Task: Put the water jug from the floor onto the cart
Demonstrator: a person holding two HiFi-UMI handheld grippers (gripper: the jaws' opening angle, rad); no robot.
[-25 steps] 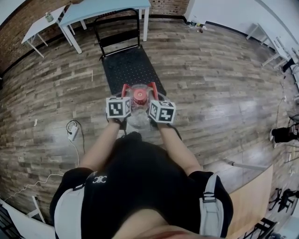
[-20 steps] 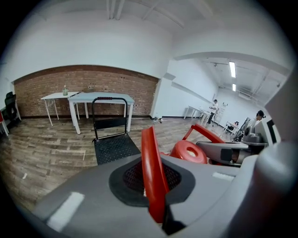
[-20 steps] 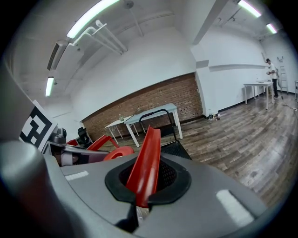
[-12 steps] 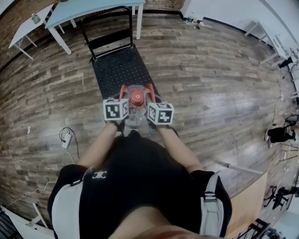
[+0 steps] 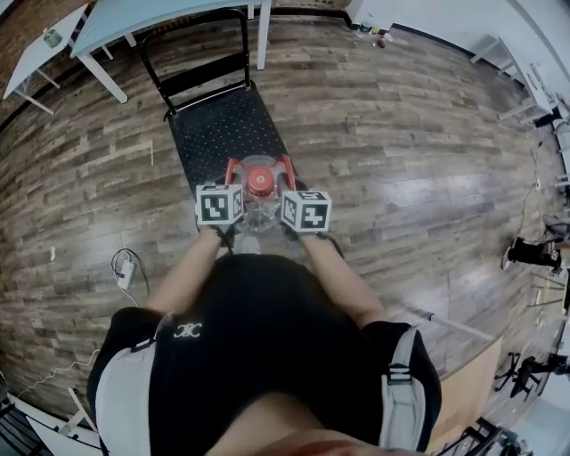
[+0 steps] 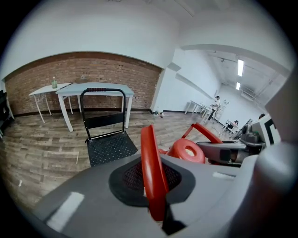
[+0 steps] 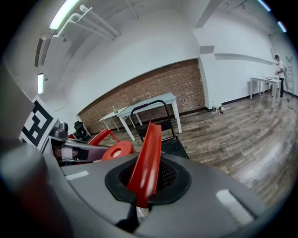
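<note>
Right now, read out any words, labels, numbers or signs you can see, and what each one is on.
No word or number reads clearly.
Shirt: small white emblem, like paired curved letters, too small to read.
Marker cubes: black-and-white square patterns, no letters.
Bottle: any label is too small to read.

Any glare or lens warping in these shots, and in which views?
Head view: pale glare on the floor at right, which curves toward the edges. Left gripper view: brick wall bows, corners black. Right gripper view: ceiling light blown out.
</note>
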